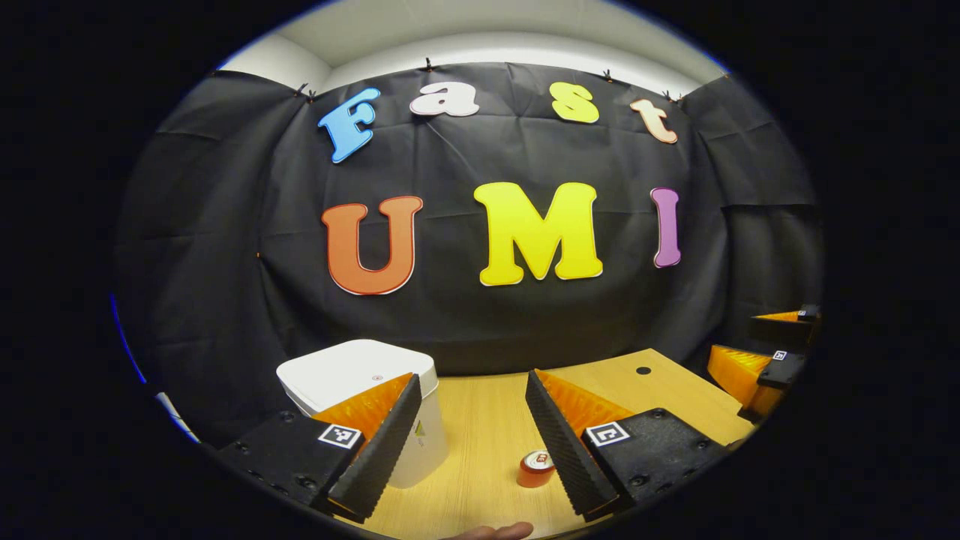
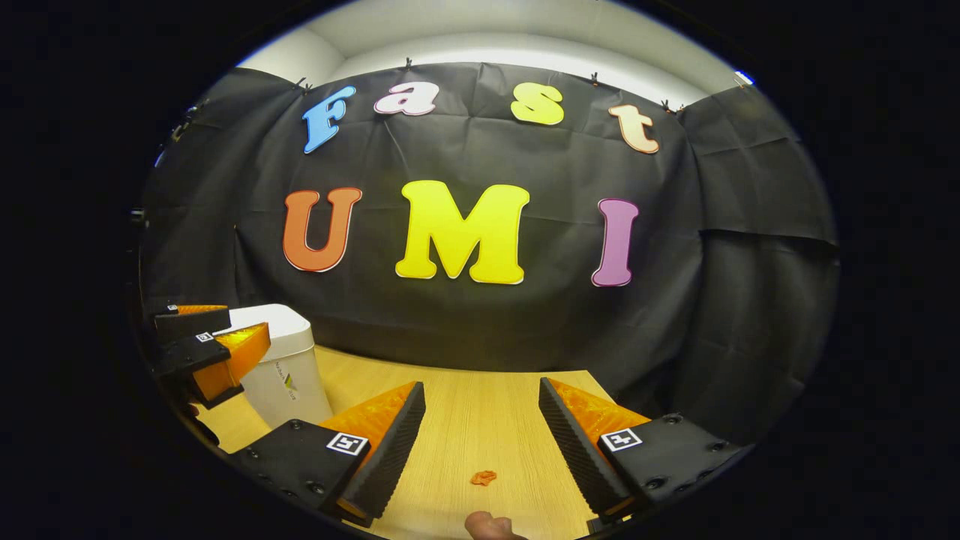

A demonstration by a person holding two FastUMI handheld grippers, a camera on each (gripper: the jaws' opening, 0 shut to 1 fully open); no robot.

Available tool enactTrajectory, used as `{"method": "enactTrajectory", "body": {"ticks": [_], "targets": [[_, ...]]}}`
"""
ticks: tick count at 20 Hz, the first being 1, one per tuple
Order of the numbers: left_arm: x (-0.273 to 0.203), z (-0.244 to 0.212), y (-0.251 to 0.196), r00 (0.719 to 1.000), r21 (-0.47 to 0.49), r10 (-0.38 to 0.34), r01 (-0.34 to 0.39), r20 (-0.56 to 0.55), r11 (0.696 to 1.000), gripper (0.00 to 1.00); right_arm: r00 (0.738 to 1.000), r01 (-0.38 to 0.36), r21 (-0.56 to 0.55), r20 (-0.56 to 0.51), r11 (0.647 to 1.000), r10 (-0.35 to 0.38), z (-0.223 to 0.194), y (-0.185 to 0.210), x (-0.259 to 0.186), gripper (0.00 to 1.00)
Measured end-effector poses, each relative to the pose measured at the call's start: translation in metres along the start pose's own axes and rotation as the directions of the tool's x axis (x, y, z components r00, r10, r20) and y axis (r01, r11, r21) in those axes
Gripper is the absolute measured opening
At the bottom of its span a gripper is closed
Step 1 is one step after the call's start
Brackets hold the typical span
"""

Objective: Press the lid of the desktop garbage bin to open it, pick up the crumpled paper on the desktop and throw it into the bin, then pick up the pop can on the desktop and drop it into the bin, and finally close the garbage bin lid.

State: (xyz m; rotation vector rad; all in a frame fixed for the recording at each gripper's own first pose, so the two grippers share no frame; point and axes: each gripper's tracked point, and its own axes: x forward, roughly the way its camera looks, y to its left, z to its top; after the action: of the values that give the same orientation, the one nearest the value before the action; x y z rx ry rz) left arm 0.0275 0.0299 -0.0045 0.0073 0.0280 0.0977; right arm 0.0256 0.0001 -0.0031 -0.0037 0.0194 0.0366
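A white desktop bin stands at the table's back left with its lid down. My left gripper hovers open above the table, its left finger overlapping the bin's front. A small red pop can stands upright on the table beside the gripper's right finger. In the right gripper view a small orange crumpled paper lies on the wood between and below the fingers of my open right gripper. That view also shows the bin at the left, with the left gripper beside it.
The wooden table has a dark cable hole near its back right. The black cloth wall rises close behind the table. My right gripper shows at the far right of the left gripper view. A person's fingertip pokes in at the bottom.
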Motion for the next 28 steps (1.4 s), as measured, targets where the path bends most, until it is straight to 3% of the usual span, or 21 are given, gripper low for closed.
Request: {"method": "enactTrajectory", "body": {"ticks": [6, 7, 8, 11, 15, 19, 21, 22, 28], "targets": [[0.031, 0.002, 0.029, 0.998, 0.005, 0.061, -0.061, -0.009, 0.998, 0.86, 1.000, 0.005, -0.005, -0.022, 1.000, -0.005, -0.001, 0.000, 0.020, 0.96], [0.037, 0.003, 0.035, 0.997, 0.002, 0.076, -0.076, -0.009, 0.997, 0.83, 1.000, 0.006, -0.007, -0.016, 1.000, -0.006, 0.003, 0.000, 0.024, 0.92], [0.042, 0.003, 0.044, 0.995, -0.003, 0.099, -0.099, -0.012, 0.995, 0.81, 1.000, 0.004, -0.006, -0.012, 1.000, -0.005, 0.004, 0.002, 0.028, 0.96], [0.061, -0.002, 0.067, 0.987, -0.027, 0.157, -0.158, -0.039, 0.987, 0.68, 1.000, 0.000, -0.012, -0.014, 1.000, 0.000, 0.006, 0.007, 0.041, 0.96], [0.082, -0.022, 0.094, 0.968, -0.020, 0.231, -0.234, -0.098, 0.972, 0.61, 1.000, -0.008, -0.029, -0.007, 1.000, 0.008, 0.010, 0.014, 0.053, 0.92], [0.091, -0.042, 0.106, 0.949, -0.043, 0.272, -0.282, -0.162, 0.958, 0.48, 0.999, -0.032, -0.054, -0.023, 0.998, 0.031, 0.005, 0.024, 0.062, 0.96], [0.094, -0.046, 0.108, 0.944, -0.051, 0.281, -0.294, -0.173, 0.955, 0.51, 0.999, -0.044, -0.060, -0.033, 0.997, 0.042, 0.003, 0.028, 0.064, 0.92], [0.096, -0.047, 0.108, 0.943, -0.046, 0.283, -0.295, -0.177, 0.954, 0.43, 0.998, -0.046, -0.065, -0.039, 0.997, 0.044, 0.000, 0.030, 0.065, 0.94], [0.106, -0.054, 0.099, 0.947, -0.056, 0.240, -0.257, -0.212, 0.965, 0.25, 0.997, -0.053, -0.067, -0.064, 0.996, 0.049, -0.008, 0.031, 0.066, 0.94]]}}
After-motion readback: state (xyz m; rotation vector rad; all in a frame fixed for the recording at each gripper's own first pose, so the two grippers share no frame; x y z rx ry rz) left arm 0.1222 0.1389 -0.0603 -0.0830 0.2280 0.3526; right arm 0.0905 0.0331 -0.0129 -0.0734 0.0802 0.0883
